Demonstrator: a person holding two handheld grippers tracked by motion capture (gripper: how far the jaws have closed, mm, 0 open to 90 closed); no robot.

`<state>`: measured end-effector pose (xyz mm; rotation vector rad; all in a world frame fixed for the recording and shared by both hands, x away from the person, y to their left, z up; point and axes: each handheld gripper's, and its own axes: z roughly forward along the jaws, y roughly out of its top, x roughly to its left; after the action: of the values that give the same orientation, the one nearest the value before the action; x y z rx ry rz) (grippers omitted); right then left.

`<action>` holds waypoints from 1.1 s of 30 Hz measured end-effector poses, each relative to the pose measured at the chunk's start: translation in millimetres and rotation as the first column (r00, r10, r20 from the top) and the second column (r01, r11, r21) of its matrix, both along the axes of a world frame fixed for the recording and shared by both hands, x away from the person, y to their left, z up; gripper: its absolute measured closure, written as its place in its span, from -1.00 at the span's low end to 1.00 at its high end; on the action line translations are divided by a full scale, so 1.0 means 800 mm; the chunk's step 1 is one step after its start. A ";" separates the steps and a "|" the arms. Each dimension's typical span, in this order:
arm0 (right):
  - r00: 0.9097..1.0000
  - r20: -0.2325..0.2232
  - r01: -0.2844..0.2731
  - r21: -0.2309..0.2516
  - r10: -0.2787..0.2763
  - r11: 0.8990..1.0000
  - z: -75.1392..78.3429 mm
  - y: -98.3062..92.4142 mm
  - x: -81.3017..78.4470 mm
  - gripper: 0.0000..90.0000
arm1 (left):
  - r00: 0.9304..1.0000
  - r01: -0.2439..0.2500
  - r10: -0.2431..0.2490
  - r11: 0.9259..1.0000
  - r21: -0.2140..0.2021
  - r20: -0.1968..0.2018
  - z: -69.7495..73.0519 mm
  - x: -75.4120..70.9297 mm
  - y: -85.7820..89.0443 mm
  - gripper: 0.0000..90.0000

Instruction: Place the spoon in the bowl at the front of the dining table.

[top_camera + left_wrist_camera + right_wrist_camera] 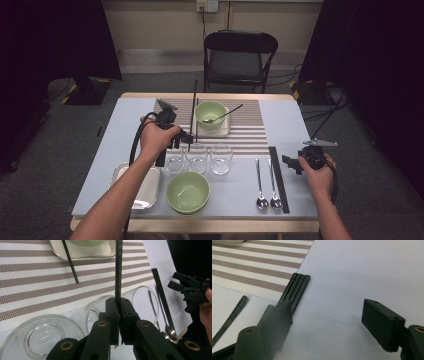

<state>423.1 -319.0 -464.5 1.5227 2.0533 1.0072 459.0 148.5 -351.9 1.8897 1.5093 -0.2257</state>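
The left gripper [186,138], jaws clenched on a black chopstick [118,270], holds it upright over the striped placemat [247,131], apparently to lay it beside its mate [70,261], while the right gripper [289,164], jaws released, waits by the remaining chopsticks [279,177] off the placemat's right edge.

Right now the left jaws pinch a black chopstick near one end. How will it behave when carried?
The chopstick looks stiff: it runs straight up from the left gripper with no sag. It is probably light, being so thin. Held near one end by narrow jaws, it may pivot or slip if bumped, perhaps against the glasses below.
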 end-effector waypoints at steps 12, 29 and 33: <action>1.000 -0.001 0.000 -0.022 0.000 1.000 -0.003 -0.002 -0.003 -0.47 | 1.000 -0.008 0.008 1.000 0.003 -0.006 -0.001 0.003 0.003 0.93; 1.000 0.001 0.005 -0.068 -0.005 0.998 -0.011 -0.002 -0.006 -0.51 | 0.999 -0.028 0.029 1.000 0.004 -0.018 -0.002 0.010 0.009 0.93; 1.000 0.008 0.009 -0.076 -0.008 0.997 -0.013 0.000 -0.007 -0.53 | 0.999 -0.031 0.031 0.999 0.015 -0.016 0.000 0.011 0.012 0.93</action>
<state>417.4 -319.0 -474.8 1.4855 2.0540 0.9200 467.8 157.8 -351.7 1.8789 1.5533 -0.2165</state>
